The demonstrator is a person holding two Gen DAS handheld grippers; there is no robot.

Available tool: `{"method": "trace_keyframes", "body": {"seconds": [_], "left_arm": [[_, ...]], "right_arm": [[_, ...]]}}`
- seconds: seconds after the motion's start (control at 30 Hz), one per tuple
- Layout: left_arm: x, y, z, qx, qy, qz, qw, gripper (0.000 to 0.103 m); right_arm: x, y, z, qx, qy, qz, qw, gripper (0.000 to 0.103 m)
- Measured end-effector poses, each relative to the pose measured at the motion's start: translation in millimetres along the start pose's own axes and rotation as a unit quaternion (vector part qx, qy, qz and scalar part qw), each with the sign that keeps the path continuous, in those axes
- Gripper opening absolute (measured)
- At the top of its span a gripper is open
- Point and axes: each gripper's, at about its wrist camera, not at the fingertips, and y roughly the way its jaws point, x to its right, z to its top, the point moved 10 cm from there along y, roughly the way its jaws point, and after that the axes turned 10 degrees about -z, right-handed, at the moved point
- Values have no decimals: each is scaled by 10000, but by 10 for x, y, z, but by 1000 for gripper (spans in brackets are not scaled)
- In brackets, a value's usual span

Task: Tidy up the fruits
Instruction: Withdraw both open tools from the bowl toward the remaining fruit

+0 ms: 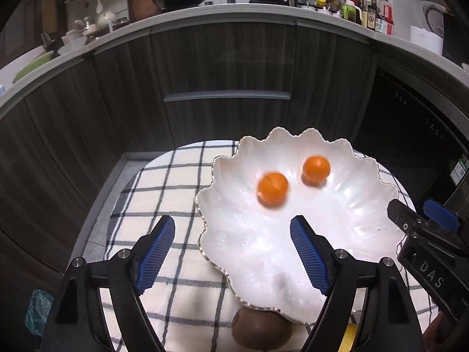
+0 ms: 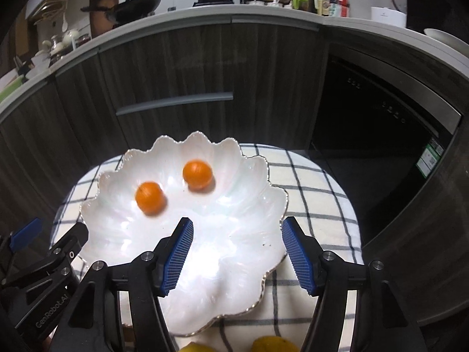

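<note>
- Left wrist view, lower left to centre: the left gripper [image 1: 231, 228] stands with jaws spread wide and nothing between them; its left finger is over the checked cloth [image 1: 152, 187], its right finger over the white scalloped bowl [image 1: 222, 164].
- Bottom centre of that view: one brown kiwi [image 1: 261, 330] lies on the cloth just beside the bowl's near rim, below and between the fingers; a yellow thing beside it is too cut off to name.
- Centre of both views: two oranges [image 1: 272, 188] [image 1: 316, 169] lie in the bowl, apart from each other and beyond the fingertips, both blurred.
- Right edge of that view: the right gripper [image 1: 422, 214] reaches over the bowl's rim, its body printed "DAS".
- Right wrist view: the right gripper's jaws are wide apart and empty, over the bowl's right part; the left gripper's body, lower left, reads "GenRobot.AI".
- Bottom edge there: two yellow fruits [image 2: 274, 344] [image 2: 192, 348], partly cut off.
</note>
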Motion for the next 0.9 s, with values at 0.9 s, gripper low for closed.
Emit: {"method": "trace_keyframes", "body": {"seconds": [0.9], "left_arm": [[25,-781,-542,286,-159,106,9994,98]], "right_arm": [[169,-771,-469,347,360,279,9984,74]]}}
